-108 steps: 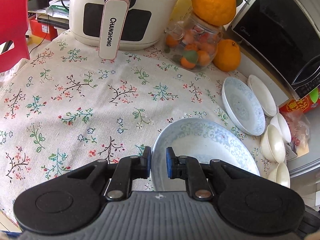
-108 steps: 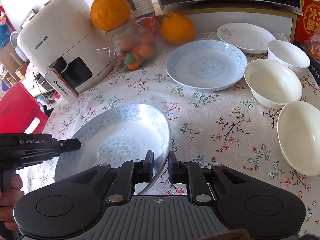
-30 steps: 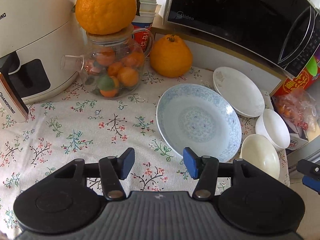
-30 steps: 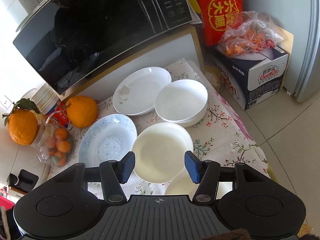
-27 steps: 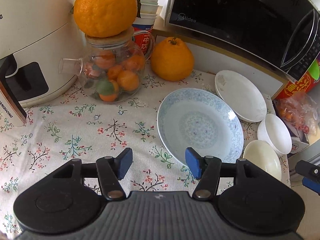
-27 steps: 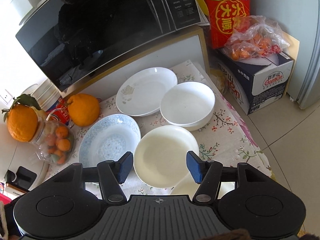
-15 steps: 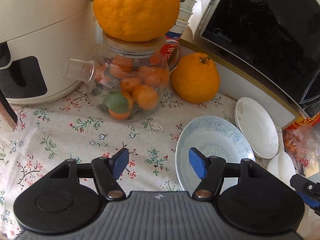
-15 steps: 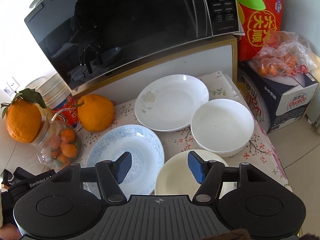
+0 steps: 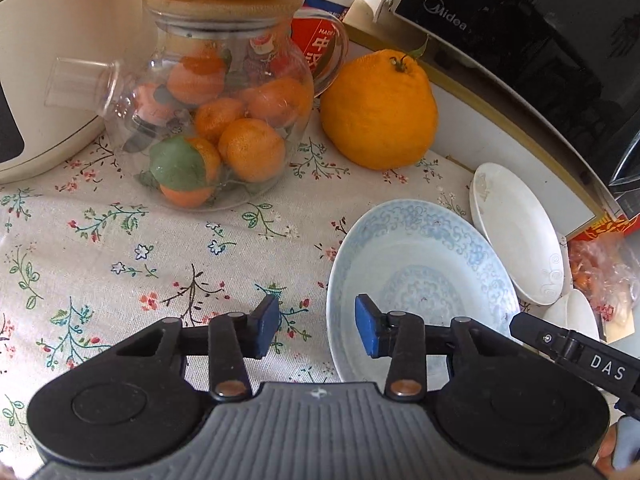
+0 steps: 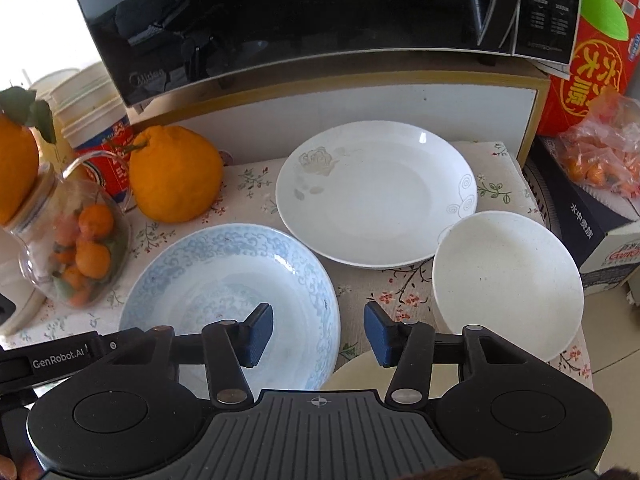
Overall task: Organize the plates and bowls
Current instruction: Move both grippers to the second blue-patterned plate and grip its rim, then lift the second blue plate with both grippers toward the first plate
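Note:
A blue-patterned plate (image 9: 420,280) (image 10: 224,280) lies on the floral tablecloth (image 9: 120,248). My left gripper (image 9: 316,328) straddles its left rim with the jaws closing, and the pads are not touching the rim. My right gripper (image 10: 318,334) straddles its right rim, its jaws closing too and clear of the rim. Behind it lies a white plate (image 10: 376,196) (image 9: 516,236). To the right is a white bowl (image 10: 508,280) (image 9: 572,316). A cream bowl (image 10: 352,372) shows partly under my right gripper.
A glass jar of tangerines (image 9: 216,120) and a big orange (image 9: 376,112) stand left of the plates, beside a white air fryer (image 9: 48,80). A microwave (image 10: 320,12) on a shelf closes the back. The table ends past the white bowl, by a cardboard box (image 10: 592,220).
Both grippers have come down and closer to the blue-patterned plate, one from each side. Their jaws have narrowed around its rim.

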### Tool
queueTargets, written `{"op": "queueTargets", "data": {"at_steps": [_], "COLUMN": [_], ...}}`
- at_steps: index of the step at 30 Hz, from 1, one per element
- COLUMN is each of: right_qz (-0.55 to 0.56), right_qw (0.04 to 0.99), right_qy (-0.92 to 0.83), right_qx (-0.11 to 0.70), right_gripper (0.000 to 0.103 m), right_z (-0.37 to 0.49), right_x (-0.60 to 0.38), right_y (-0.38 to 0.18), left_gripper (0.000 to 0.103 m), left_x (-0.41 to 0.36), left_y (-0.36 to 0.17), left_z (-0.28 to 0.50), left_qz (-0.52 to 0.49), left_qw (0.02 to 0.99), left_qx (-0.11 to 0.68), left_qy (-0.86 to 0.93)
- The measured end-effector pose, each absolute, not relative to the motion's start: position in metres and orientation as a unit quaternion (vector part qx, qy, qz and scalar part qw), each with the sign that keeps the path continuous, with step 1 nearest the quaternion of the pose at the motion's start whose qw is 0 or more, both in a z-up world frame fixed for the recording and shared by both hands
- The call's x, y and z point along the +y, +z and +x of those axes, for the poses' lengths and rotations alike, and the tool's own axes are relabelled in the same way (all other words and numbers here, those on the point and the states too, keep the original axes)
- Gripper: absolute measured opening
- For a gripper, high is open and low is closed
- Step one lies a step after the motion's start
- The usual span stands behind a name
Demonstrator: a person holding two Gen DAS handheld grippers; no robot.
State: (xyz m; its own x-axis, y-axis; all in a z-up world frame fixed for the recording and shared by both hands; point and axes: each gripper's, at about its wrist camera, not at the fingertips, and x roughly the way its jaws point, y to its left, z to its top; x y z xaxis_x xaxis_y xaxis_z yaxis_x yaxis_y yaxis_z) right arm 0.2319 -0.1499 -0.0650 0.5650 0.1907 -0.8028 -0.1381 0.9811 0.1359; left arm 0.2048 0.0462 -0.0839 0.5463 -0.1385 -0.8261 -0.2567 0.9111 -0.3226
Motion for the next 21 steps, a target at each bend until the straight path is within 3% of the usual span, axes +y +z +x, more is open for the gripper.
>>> {"op": "queueTargets", "data": {"at_steps": [3, 9, 21], "right_qz": [0.021, 0.054, 0.124], "right_qw": [0.878, 0.864, 0.846], "right_qy": [0.088, 0.108, 0.098], "right_qx": [0.47, 0.489, 0.51], "right_gripper": [0.037, 0.031, 0.019], "right_z": [0.236, 0.245, 0.247], "right_x": [-0.147, -0.149, -0.163], "right_y": [-0.076, -0.088, -0.087], "left_gripper": [0.024, 0.016, 0.01], "left_x": [0.04, 0.031, 0.039], "left_y": [-0.088, -0.089, -0.086], "left_z": [0.21, 0.21, 0.21], "left_qz": [-0.193, -0.168, -0.19], "left_qw": [0.859, 0.867, 0.865], "left_qx": [0.473, 0.468, 0.464], "left_qy": [0.034, 0.013, 0.018]}}
